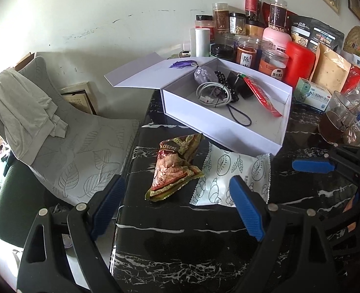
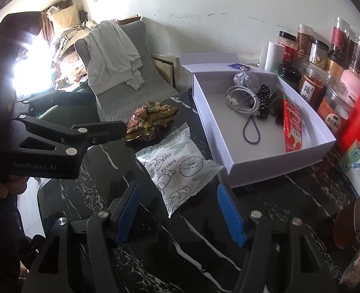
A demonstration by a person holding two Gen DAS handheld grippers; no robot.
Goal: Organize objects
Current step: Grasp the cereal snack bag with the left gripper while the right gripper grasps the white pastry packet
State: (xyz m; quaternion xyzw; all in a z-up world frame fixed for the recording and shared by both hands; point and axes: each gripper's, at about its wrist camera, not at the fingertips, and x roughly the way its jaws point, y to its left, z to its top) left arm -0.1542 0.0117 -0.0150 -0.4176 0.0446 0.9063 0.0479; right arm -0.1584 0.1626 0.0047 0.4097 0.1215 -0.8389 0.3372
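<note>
A crumpled red-and-gold snack wrapper [image 1: 172, 168] [image 2: 150, 119] lies on the black marble table [image 1: 180, 244], beside a white pastry packet [image 1: 231, 178] [image 2: 180, 166]. Behind them stands an open white box [image 1: 228, 127] [image 2: 253, 146] holding a white cable [image 2: 241, 97], a red sachet [image 2: 292, 127] and small dark items. My left gripper [image 1: 176, 179] is open, hanging just short of the wrapper. My right gripper [image 2: 178, 185] is open over the near end of the white packet, with nothing pressed between its pads. In the right wrist view, one finger [image 2: 101, 131] of the left gripper reaches toward the wrapper.
Jars and food pouches [image 1: 248, 48] crowd the wall behind the box. A medicine carton [image 1: 311, 95] and a glass cup [image 1: 336, 122] stand at the right. The table's left edge [image 1: 131, 171] drops off to a padded chair with a grey garment [image 1: 28, 112].
</note>
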